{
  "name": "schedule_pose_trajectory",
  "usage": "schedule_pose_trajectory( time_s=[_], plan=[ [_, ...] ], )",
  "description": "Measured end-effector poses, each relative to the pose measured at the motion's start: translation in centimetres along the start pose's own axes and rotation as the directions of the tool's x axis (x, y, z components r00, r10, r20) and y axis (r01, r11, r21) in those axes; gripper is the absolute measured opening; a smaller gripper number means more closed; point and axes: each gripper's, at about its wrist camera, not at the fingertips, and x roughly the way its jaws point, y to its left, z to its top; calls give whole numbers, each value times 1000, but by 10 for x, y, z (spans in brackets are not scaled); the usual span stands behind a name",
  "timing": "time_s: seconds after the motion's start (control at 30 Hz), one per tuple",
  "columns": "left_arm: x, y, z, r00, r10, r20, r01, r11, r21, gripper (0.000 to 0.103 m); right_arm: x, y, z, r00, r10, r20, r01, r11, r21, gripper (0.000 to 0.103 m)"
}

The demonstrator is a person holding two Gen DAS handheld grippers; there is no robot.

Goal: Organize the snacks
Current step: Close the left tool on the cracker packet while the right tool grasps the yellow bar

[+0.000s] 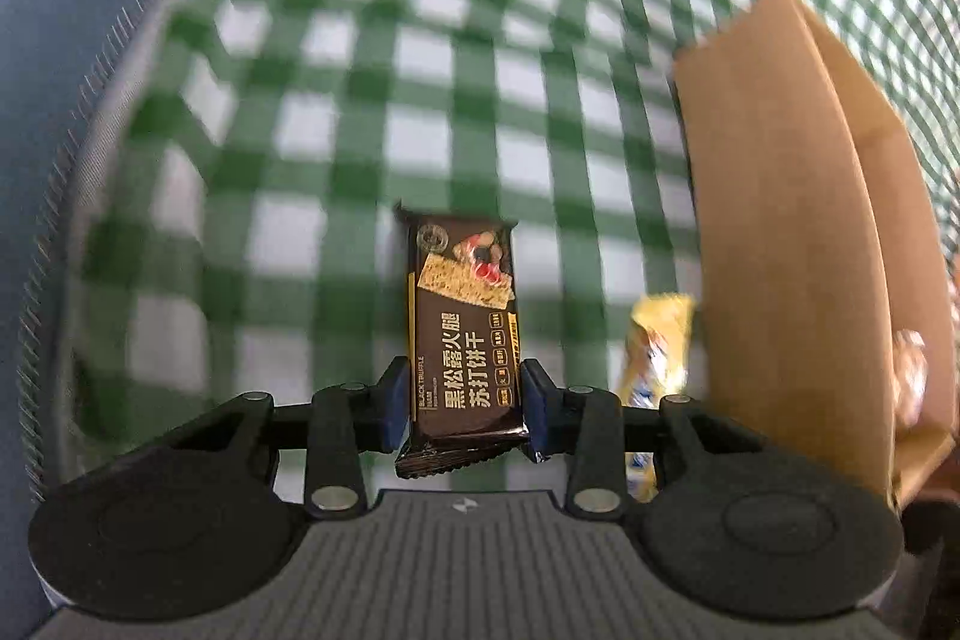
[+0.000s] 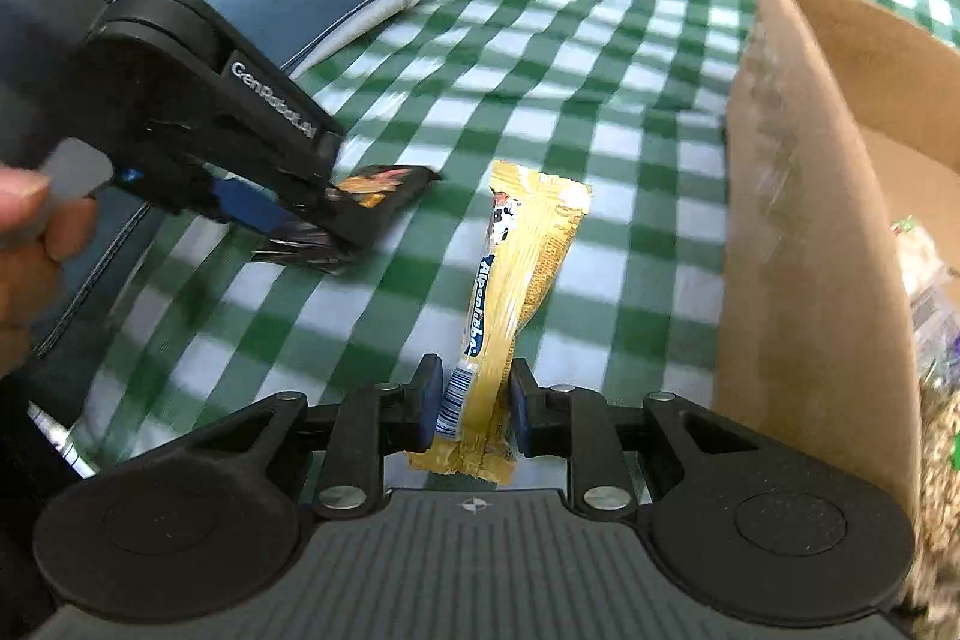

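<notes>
Home table, green gingham tablecloth (image 1: 420,58)

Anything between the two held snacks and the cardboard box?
Only the box's near wall. The left gripper holds the cracker pack, the right gripper the Alpenliebe candy stick; both must clear the wall's top edge. Bare tablecloth otherwise.

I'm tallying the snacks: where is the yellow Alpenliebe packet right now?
In the right wrist view, the yellow Alpenliebe packet sits between the right gripper's fingers, left of the cardboard box, over the green checked cloth.

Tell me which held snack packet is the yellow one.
The Alpenliebe packet in the right gripper; the left gripper holds a dark brown cracker packet.
</notes>
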Motion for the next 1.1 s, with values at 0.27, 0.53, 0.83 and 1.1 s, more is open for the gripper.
schedule_pose_trajectory(
  time_s=[0.27,0.53,0.83,1.1],
  plan=[
    [4,-7,-11,997,81,0,-81,996,42,59,-4,0,-17,999,17,-52,-18,1000,-19,25],
    [14,-19,-10,989,145,11,-145,985,90,62,-3,-3,-20,998,41,-43,-41,999,-15,28],
    [19,-22,-6,988,156,5,-156,983,92,62,5,-5,-17,999,27,-36,-27,1000,10,34],
    [22,-23,-5,986,164,8,-164,981,102,62,10,-5,-15,999,17,-35,-17,1000,5,34]
  ],
)
